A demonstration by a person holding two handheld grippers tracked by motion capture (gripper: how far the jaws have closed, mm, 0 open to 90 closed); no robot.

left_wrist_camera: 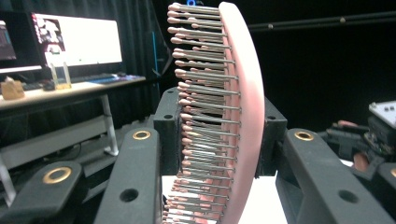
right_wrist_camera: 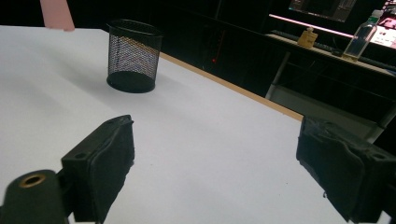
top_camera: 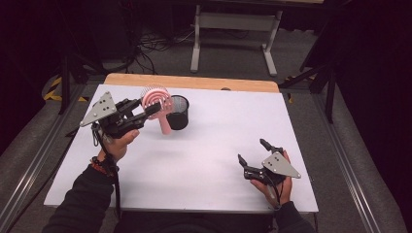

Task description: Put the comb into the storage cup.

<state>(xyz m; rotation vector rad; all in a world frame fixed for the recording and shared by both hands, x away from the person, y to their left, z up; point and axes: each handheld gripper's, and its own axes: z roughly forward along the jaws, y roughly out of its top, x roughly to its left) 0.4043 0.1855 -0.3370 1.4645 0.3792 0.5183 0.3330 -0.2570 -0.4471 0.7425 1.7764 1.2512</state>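
Left gripper [top_camera: 154, 109], upper left of the high view, clamps the pink hairbrush [top_camera: 156, 100] by its head, raised just beside the black mesh cup [top_camera: 178, 112]; right gripper [top_camera: 253, 151], lower right, jaws spread, holding nothing, over the white table [top_camera: 214, 131].

Your left hand-held gripper [top_camera: 154, 109] holds the hairbrush [top_camera: 156, 98] above the table's [top_camera: 218, 131] far left part, just left of the mesh cup [top_camera: 178, 112]. Your right hand-held gripper [top_camera: 253, 153] sits near right, well apart.
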